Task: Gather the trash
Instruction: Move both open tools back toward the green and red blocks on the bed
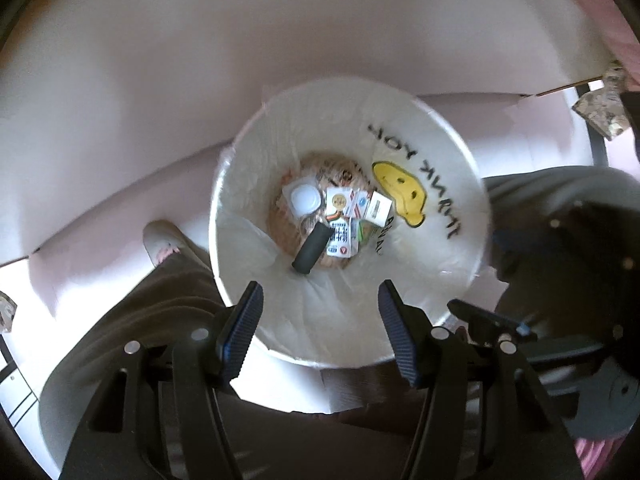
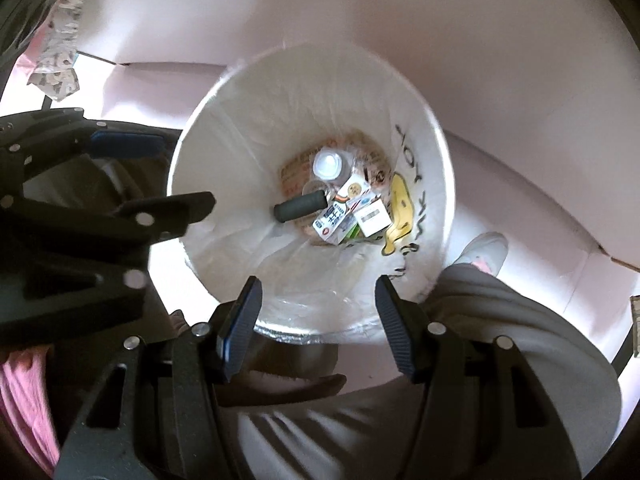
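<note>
Both grippers hang above a white trash bin (image 1: 452, 148), pointing down into it. The bin is lined with a thin plastic bag (image 1: 248, 236) bearing a yellow smiley print (image 1: 400, 190) and black lettering.

Left gripper (image 1: 320, 334): jaws spread, nothing between the blue ribbed pads (image 1: 240, 332). Right gripper (image 2: 318, 326): jaws likewise spread, empty. In the left wrist view the right gripper shows at the right edge; in the right wrist view the left gripper shows at the left edge, over the bin rim.

Trash lies at the bottom of the bin:
- black cylinder (image 1: 312, 250), lying tilted, nearest the grippers
- white round lid (image 1: 305, 200), beside the cartons
- small printed cartons (image 1: 344, 236), clustered, touching one another
- white box (image 1: 379, 209) with a label, against the smiley side of the bag
- underneath, a brownish printed wrapper (image 2: 296, 178); details blurred

Surroundings: pale floor (image 1: 280, 40) around the bin. A person's grey trouser leg (image 2: 520, 320) and light shoe (image 2: 486, 250) stand just beside the bin. Pink fabric (image 2: 24, 400) at the lower left of the right wrist view.
</note>
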A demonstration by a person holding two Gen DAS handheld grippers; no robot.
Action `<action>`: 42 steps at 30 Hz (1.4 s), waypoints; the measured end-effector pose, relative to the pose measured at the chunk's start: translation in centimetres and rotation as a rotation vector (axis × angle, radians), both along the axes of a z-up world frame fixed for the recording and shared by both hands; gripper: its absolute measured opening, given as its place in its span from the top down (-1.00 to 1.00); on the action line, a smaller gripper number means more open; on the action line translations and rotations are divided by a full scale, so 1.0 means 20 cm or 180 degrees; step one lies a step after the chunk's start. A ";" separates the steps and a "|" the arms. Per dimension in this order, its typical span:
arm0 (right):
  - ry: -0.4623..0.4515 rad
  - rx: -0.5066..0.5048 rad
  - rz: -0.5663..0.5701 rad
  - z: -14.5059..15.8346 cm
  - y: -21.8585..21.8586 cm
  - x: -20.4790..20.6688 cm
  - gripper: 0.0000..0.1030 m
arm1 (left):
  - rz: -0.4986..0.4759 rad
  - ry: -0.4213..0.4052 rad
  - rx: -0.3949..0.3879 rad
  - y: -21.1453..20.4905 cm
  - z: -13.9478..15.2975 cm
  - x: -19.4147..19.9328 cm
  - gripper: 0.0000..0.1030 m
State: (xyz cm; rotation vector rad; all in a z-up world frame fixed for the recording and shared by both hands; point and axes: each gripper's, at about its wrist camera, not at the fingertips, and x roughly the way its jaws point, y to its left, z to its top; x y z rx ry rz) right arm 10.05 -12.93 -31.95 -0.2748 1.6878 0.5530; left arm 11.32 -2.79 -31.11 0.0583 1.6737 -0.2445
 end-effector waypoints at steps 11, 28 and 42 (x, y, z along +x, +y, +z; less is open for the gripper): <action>-0.0696 0.0166 0.0126 0.45 -0.08 0.00 -0.16 | -0.0002 -0.0588 -0.0109 0.06 0.45 -0.02 -0.36; -0.1975 0.0440 0.0335 1.16 -0.15 -0.04 -0.43 | -0.0185 -0.1746 0.0196 0.13 1.13 0.00 -0.74; -0.2676 0.0758 0.0443 1.61 -0.23 0.06 -0.52 | -0.0392 -0.2244 0.0632 0.23 1.44 0.09 -0.75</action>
